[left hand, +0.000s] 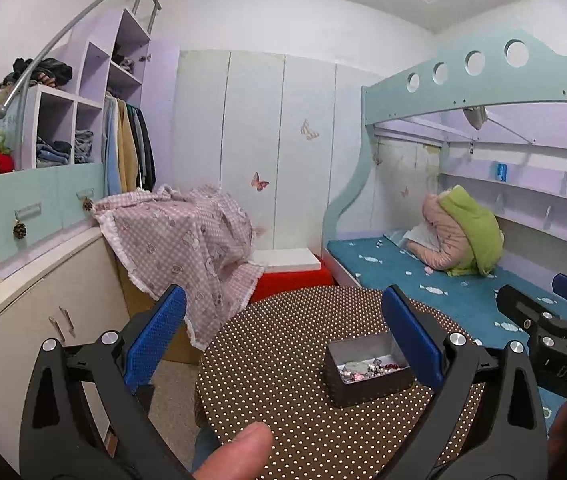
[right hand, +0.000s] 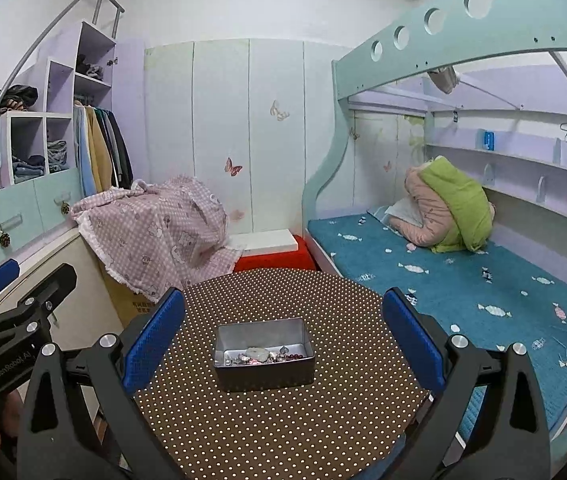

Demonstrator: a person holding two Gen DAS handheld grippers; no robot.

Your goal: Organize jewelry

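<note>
Both tools, left tool [left hand: 283, 344] and right tool [right hand: 283, 342], hang wide and empty, tin [right hand: 264, 354] at 12 o'clock on the surface [right hand: 323, 420], jewelry [right hand: 261, 356] inside, probably sizing it up.

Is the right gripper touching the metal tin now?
Apart. In the right wrist view the right gripper has open jaws, and dotted cloth shows between each one and the metal tin.

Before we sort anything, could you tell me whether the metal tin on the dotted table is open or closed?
Open: the metal tin has no lid on it, and the jewelry lies exposed on its bottom in both views.
</note>
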